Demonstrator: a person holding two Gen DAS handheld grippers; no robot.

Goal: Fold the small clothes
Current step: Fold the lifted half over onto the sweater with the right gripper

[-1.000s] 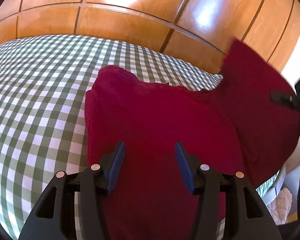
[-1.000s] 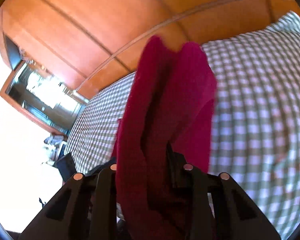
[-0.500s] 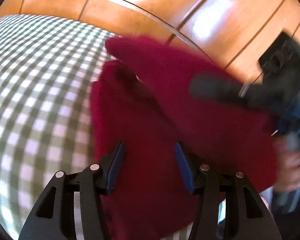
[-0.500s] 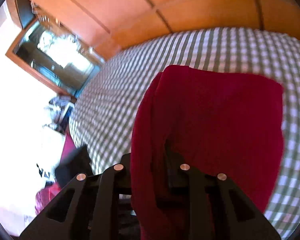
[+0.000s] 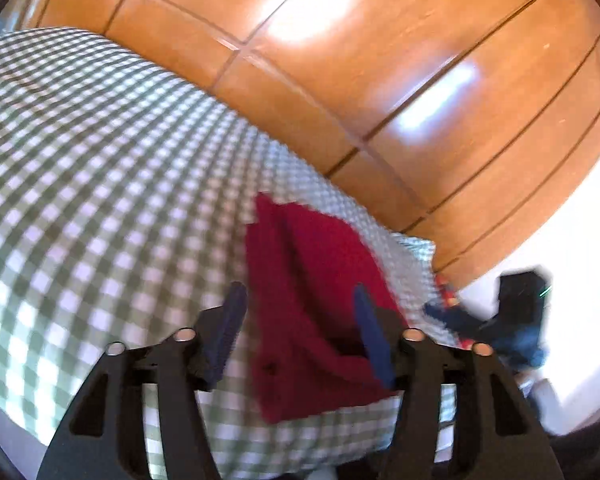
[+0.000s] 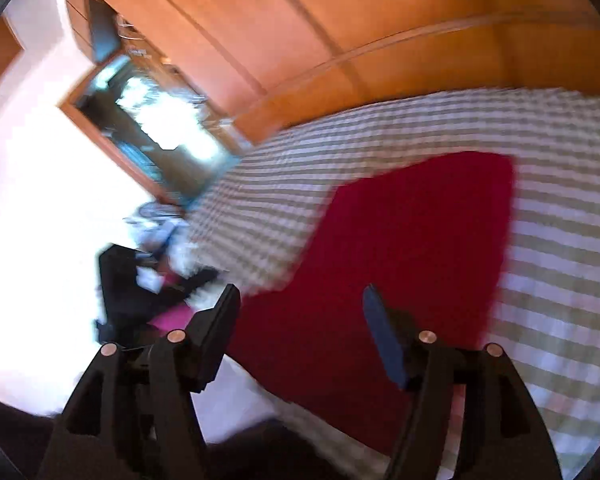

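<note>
A green-checked bedspread (image 5: 80, 168) is filling the left of both views, under glossy wood panelling (image 5: 380, 60). The red garment (image 5: 312, 312) is lying folded at lower centre. The left gripper (image 5: 298, 334) and right gripper (image 6: 300, 330) are both gaping, holding nothing. It looks soft, light and floppy; pinching a corner or folded edge seems best.

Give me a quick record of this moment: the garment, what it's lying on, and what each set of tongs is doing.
garment: red garment, lying folded near the surface's edge
surface: green-and-white checked cloth
left tongs: open, empty, over the garment
right tongs: open, empty, above the garment's near part
backdrop: wooden panelling
image quality: both views motion-blurred
</note>
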